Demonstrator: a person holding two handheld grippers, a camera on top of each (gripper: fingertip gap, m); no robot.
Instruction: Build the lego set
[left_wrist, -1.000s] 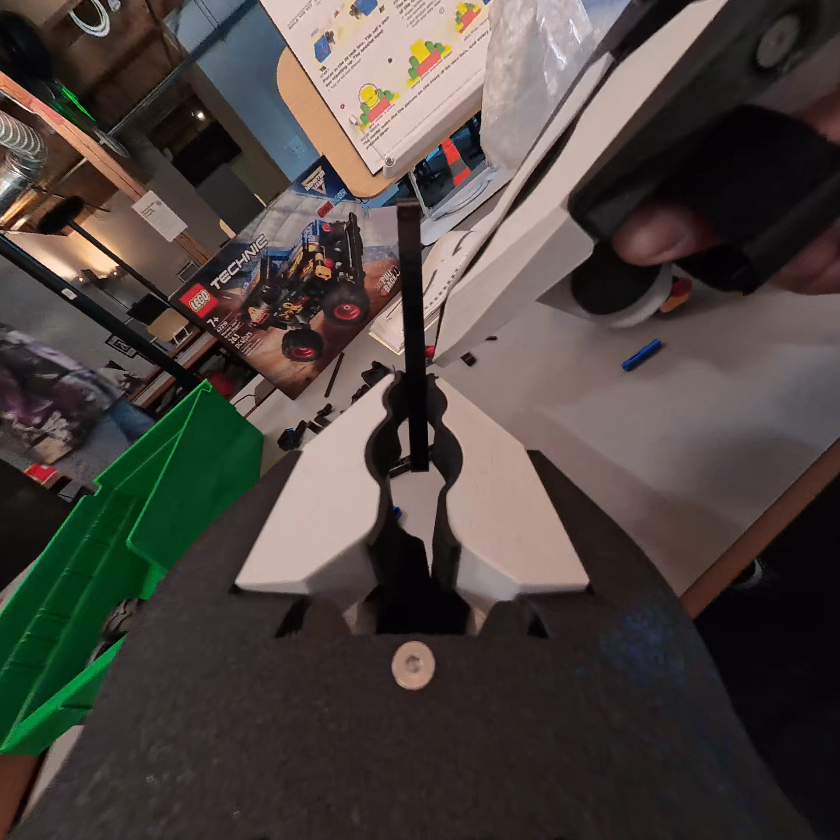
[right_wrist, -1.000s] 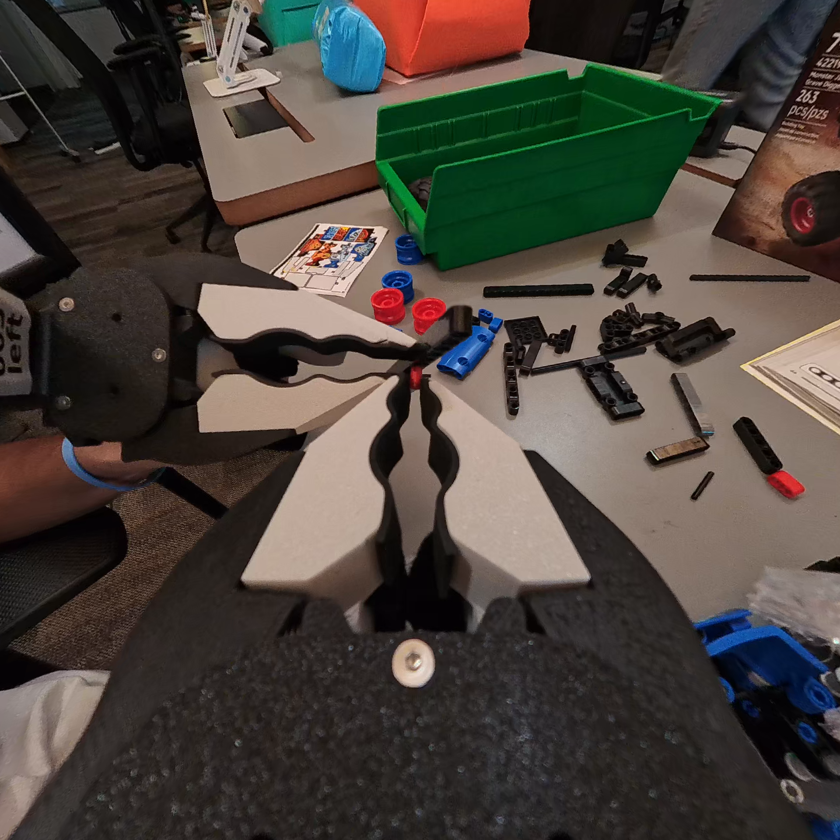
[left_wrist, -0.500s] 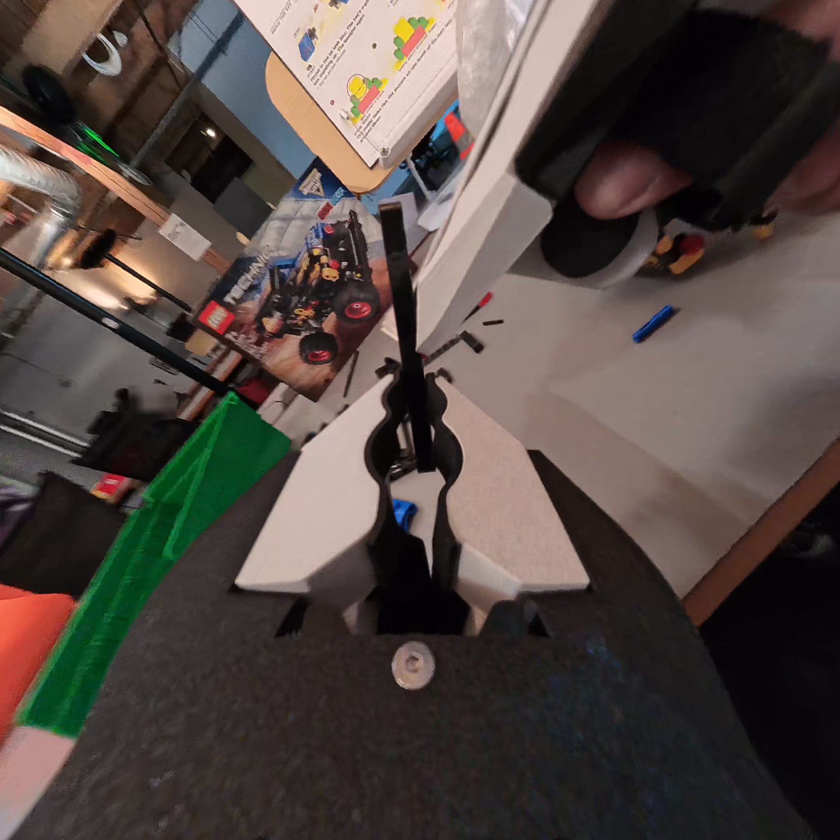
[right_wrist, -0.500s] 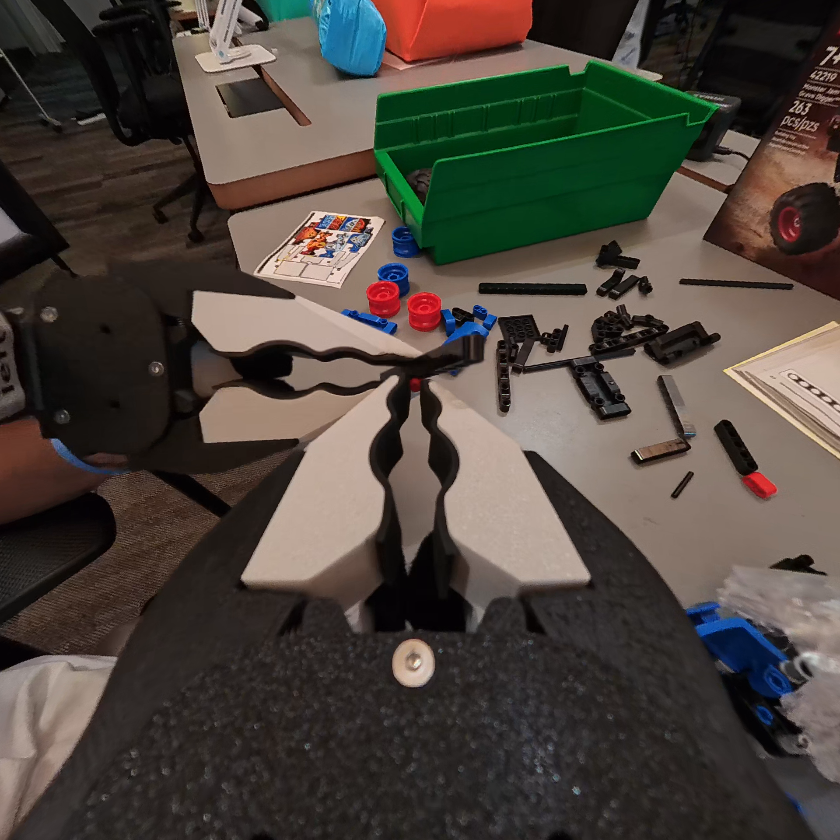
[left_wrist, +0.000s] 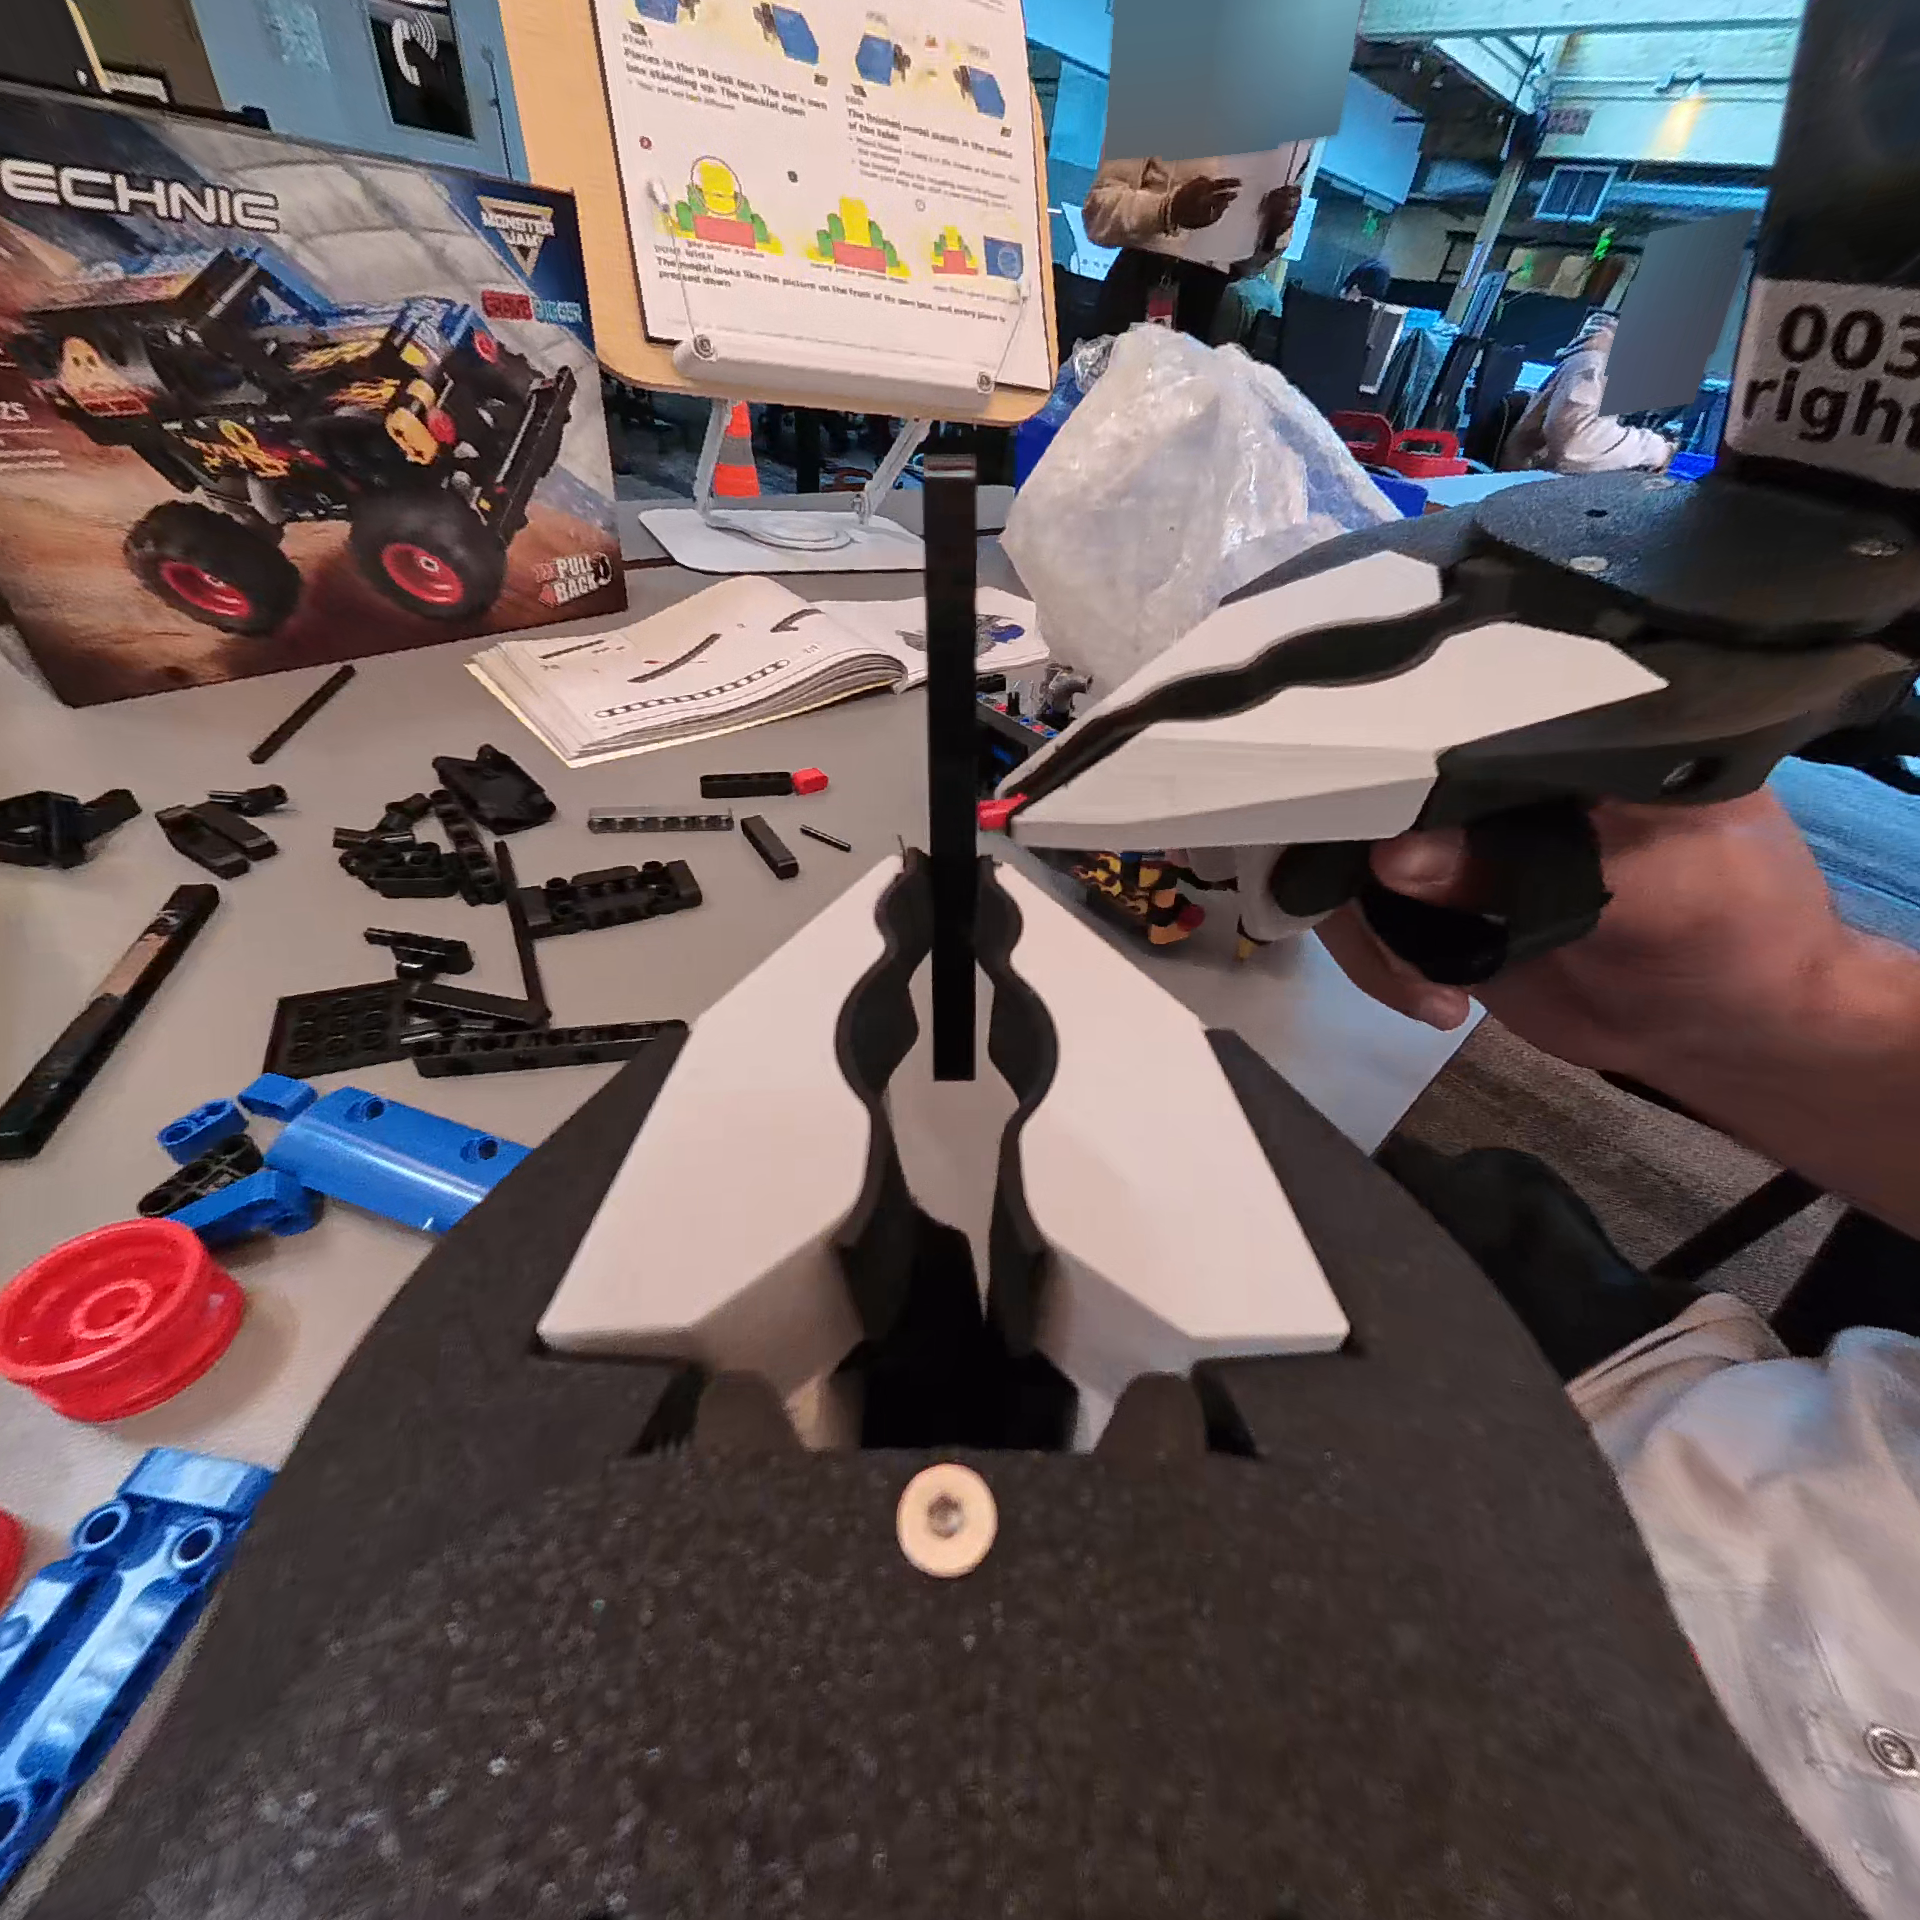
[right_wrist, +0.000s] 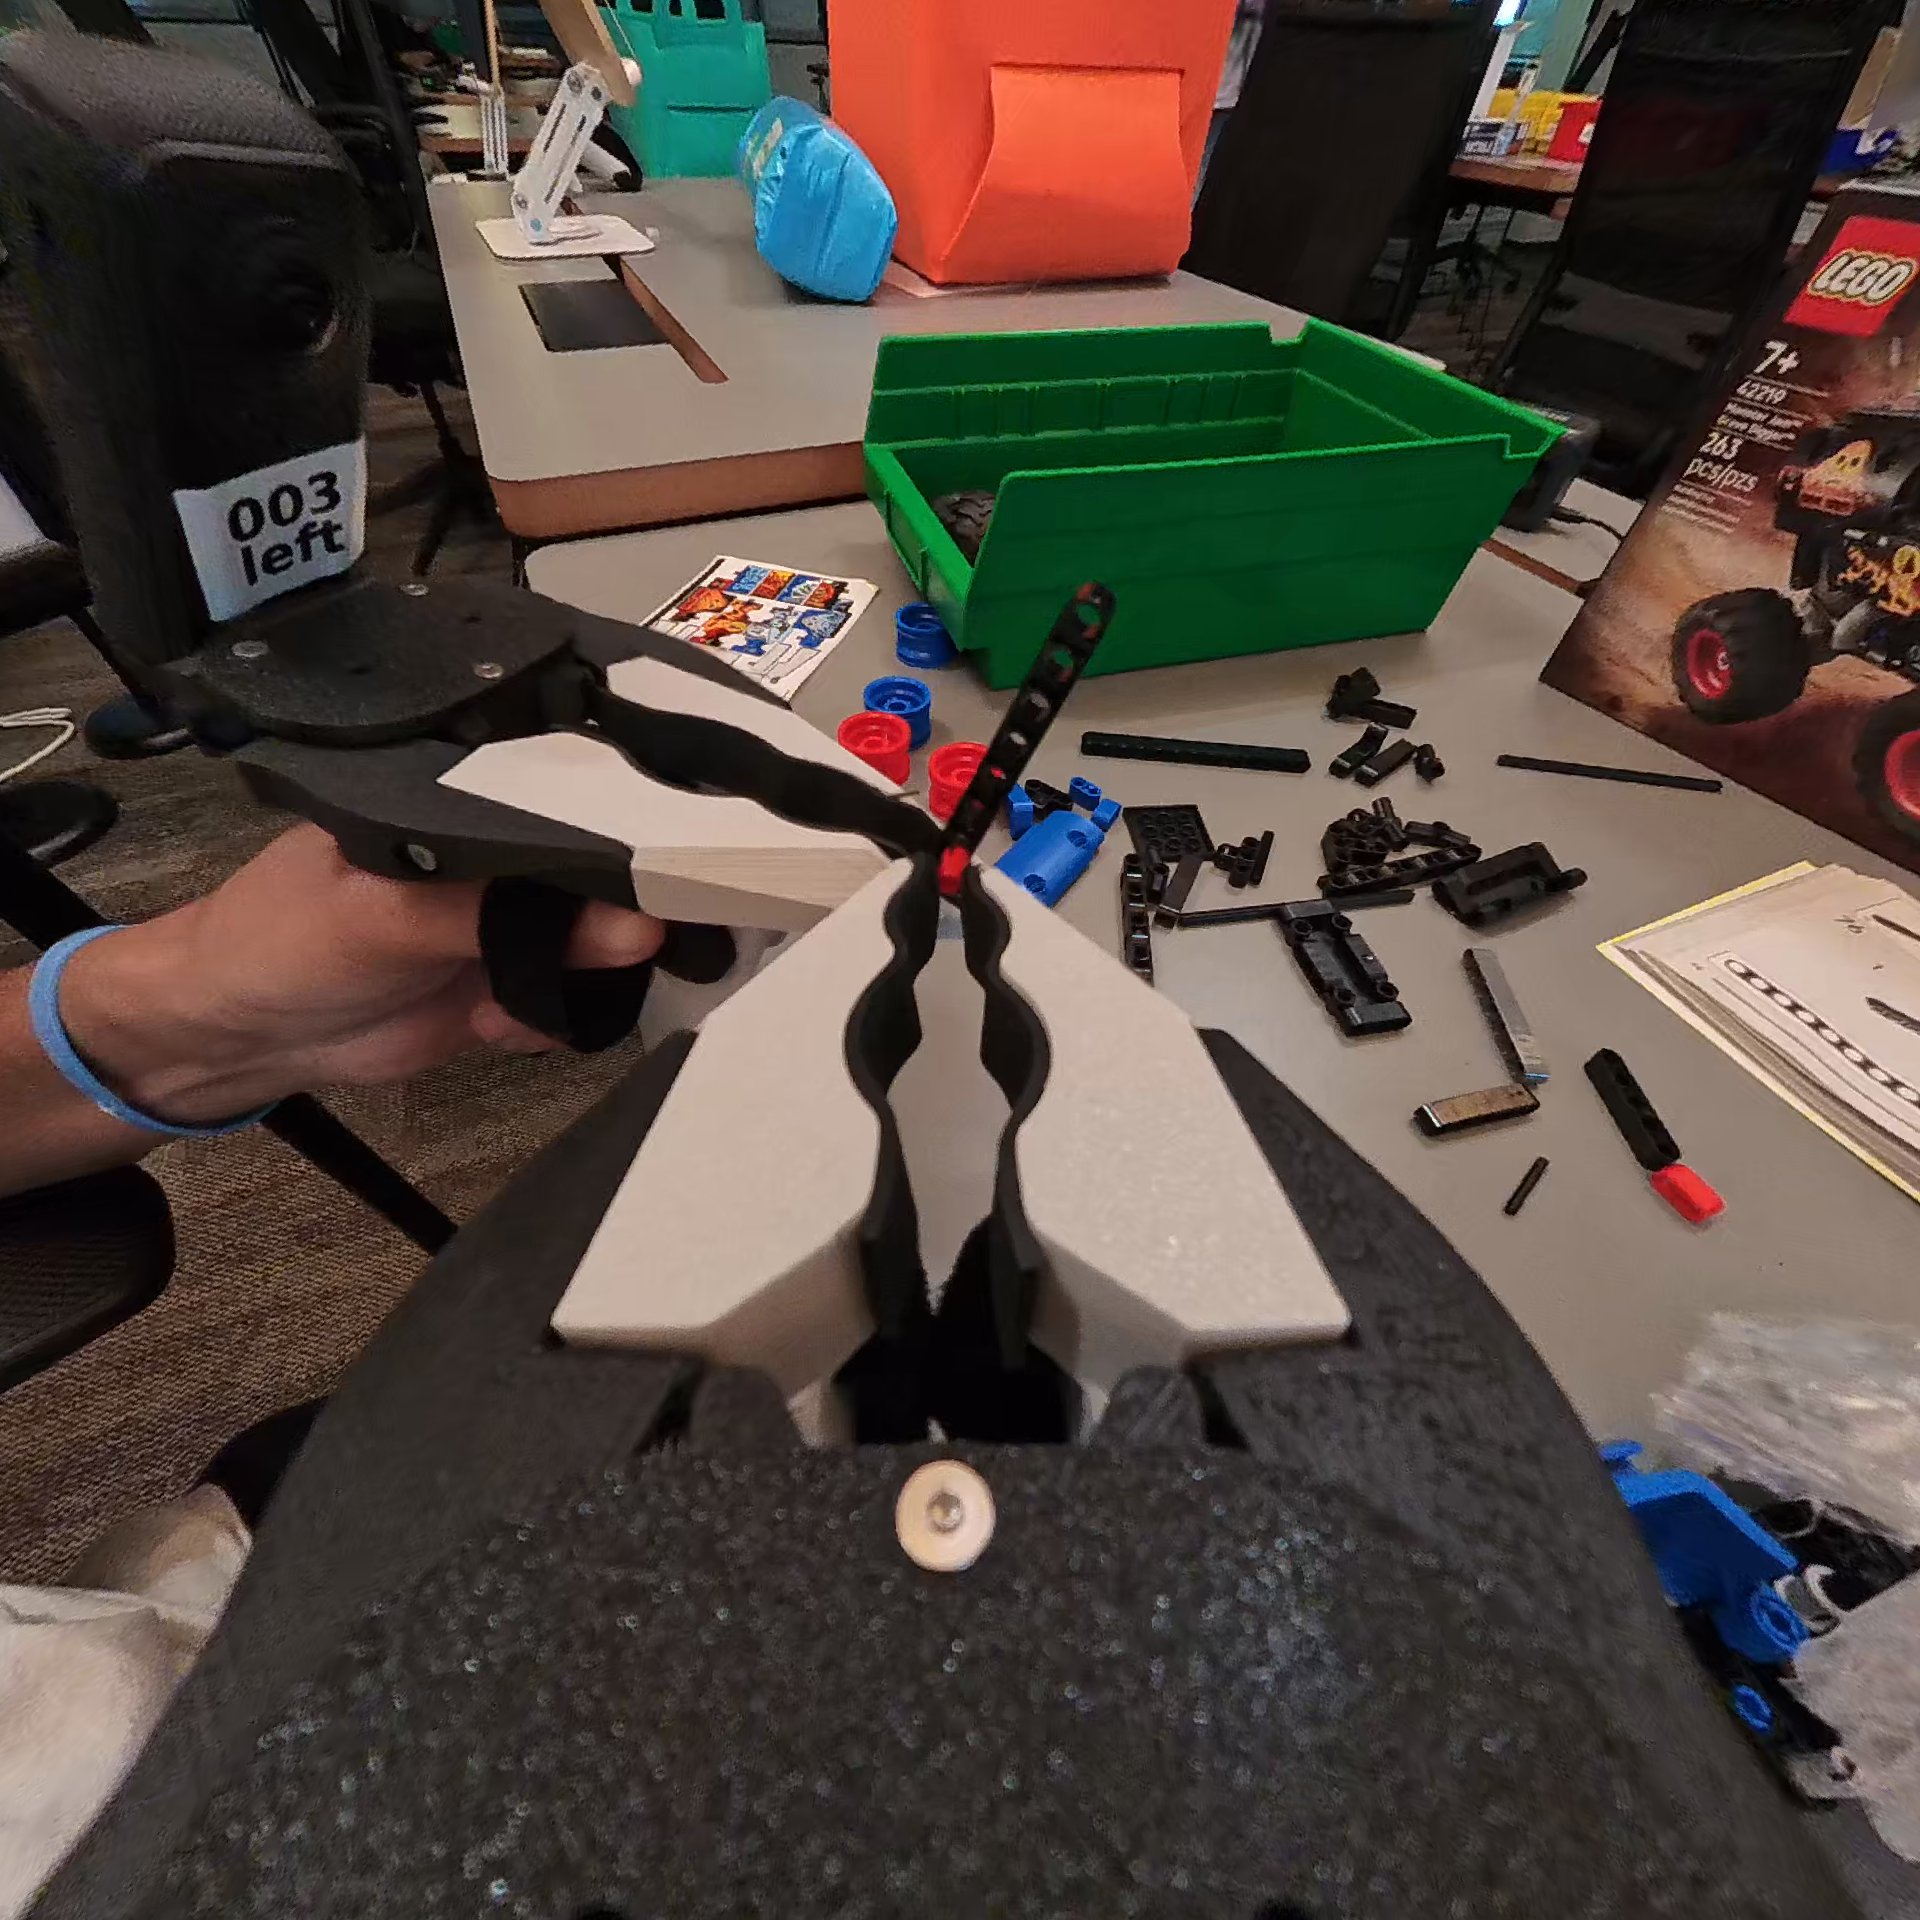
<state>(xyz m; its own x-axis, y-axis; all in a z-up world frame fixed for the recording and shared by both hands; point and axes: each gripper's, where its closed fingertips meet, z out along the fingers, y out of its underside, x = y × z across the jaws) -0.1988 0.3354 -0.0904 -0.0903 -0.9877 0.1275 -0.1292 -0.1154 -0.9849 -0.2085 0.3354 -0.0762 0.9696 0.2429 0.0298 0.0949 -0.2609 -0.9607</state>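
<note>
My left gripper (left_wrist: 951, 868) is shut on a long black beam with holes (left_wrist: 951, 727), which stands upright from its tips; the beam also shows in the right wrist view (right_wrist: 1039, 717), slanting up from the left gripper (right_wrist: 914, 842). My right gripper (right_wrist: 948, 878) is shut on a small red pin (right_wrist: 949, 868) and holds it right against the beam's lower end. In the left wrist view the right gripper (left_wrist: 1003, 816) comes in from the right with the red pin (left_wrist: 995, 814) at its tips. Both are held above the grey table (right_wrist: 1299, 1143).
Loose black pieces (right_wrist: 1340, 894), blue pieces (right_wrist: 1055, 842) and red and blue wheel hubs (right_wrist: 878, 743) lie on the table. A green bin (right_wrist: 1195, 488) stands behind them, the set's box (left_wrist: 281, 384) and an open booklet (left_wrist: 727, 665) farther off. A partly built model (right_wrist: 1714, 1558) lies near right. My two grippers' fingertips are within a few centimetres of each other.
The left gripper has rolled upright and swung, so the beam now stands vertical in its view. The right gripper has kept the red pin at the beam's lower end.
</note>
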